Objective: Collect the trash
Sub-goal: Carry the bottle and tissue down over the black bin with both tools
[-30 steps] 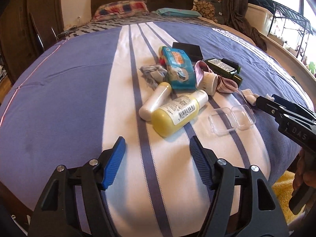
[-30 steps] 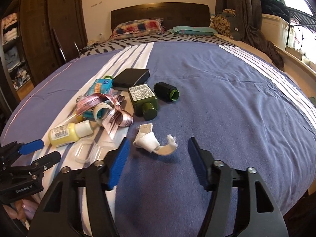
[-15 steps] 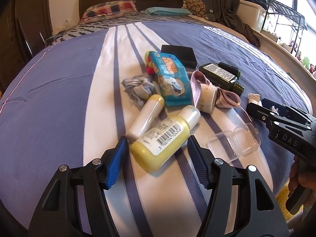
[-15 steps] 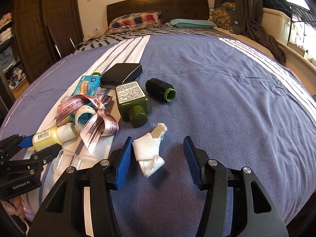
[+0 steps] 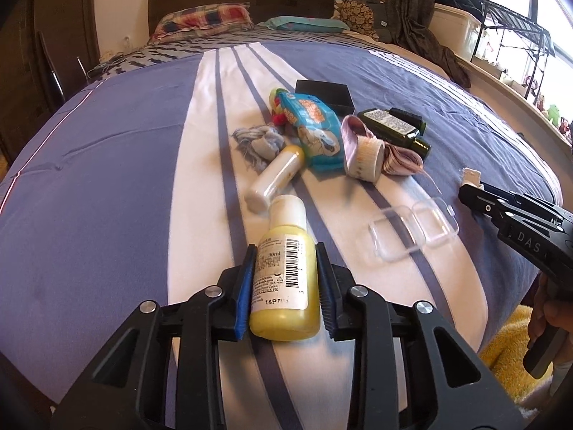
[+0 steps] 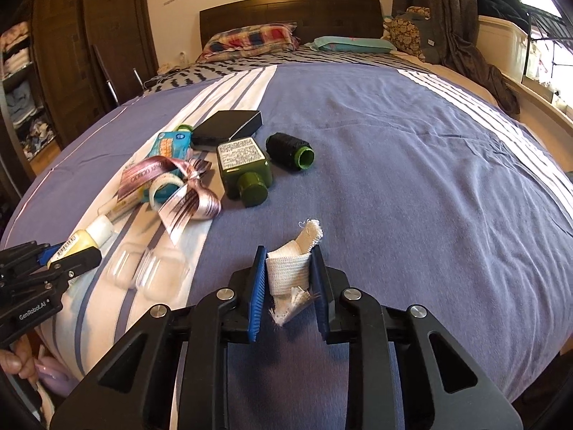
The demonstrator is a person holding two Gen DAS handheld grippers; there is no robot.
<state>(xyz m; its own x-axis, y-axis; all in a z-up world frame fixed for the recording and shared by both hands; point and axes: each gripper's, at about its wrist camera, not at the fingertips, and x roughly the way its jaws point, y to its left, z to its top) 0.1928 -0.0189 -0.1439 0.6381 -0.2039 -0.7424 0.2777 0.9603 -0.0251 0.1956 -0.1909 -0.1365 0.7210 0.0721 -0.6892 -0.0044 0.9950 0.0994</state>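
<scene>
Low centre of the left wrist view: left gripper clamped on the yellow bottle, blue pads pressed to both sides of its label, white cap pointing up the frame, base apparently down on the striped bedspread. Low centre of the right wrist view: right gripper closed around the white gauze scrap, one frayed end sticking out above the pads, another hanging below.

Step in hand, by judgement: the grasp itself, two pieces of trash taken at once, neither yet lifted clear. Next move likely a straight lift of both, then a carry to a bin; none visible in either view, so destination unknown. Soft gauze liable to slip if the pinch loosens.

Just beyond, right of centre in the left view: clear plastic case, flat on the stripes. Further up the frame: small cream bottle, grey-blue cloth knot, blue wipes packet, ribbon roll, green bottle, black spool, black box. Top of the frame: pillows against the dark headboard.
</scene>
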